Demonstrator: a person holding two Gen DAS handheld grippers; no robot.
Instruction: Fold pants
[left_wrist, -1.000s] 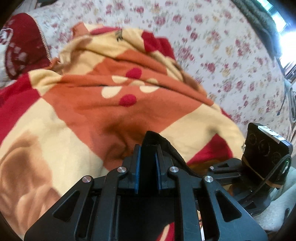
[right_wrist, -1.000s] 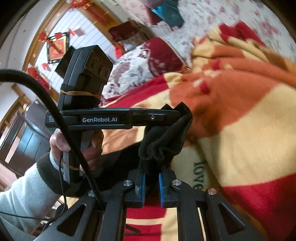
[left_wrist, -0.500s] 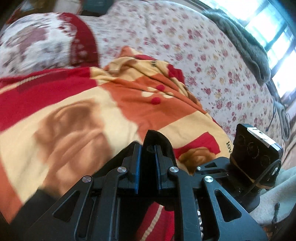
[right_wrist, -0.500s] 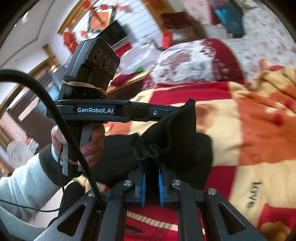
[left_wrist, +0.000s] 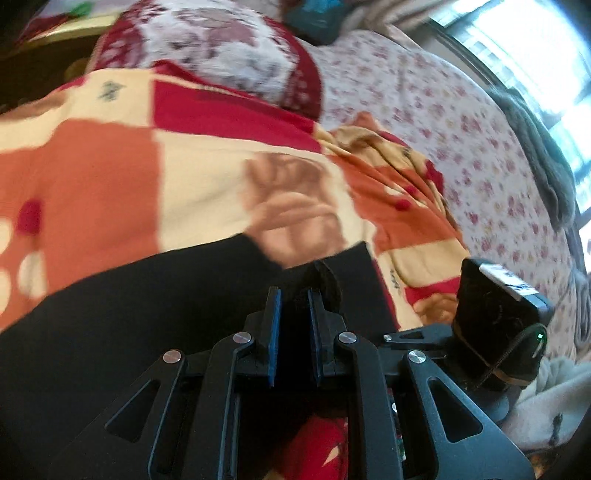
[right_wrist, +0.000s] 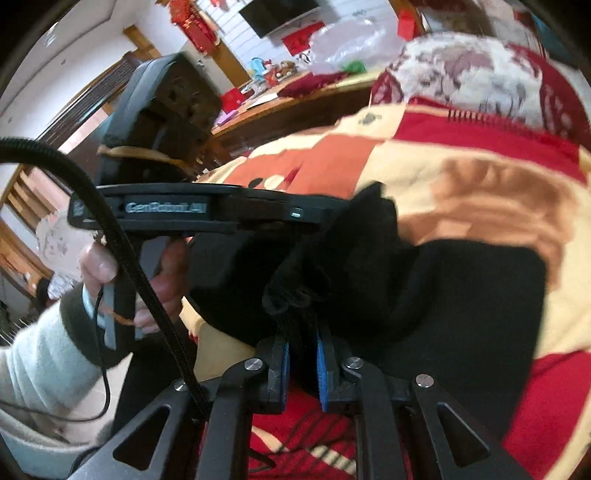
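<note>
Holding the black pants (left_wrist: 155, 314) by one bunched edge in each tool, you have soft, limp knit that sags and drapes over the blanket (left_wrist: 207, 177) just ahead of the jaws. Your left gripper (left_wrist: 294, 314) is clamped on cloth; your right gripper (right_wrist: 303, 354) is opening, cloth between its jaws. Grip hems, not mid-panel. Beyond the jaws the bed lies open.

A red-orange-cream blanket (left_wrist: 207, 162) covers the floral bedsheet (left_wrist: 436, 122), a maroon-white pillow (left_wrist: 221, 51) behind.
</note>
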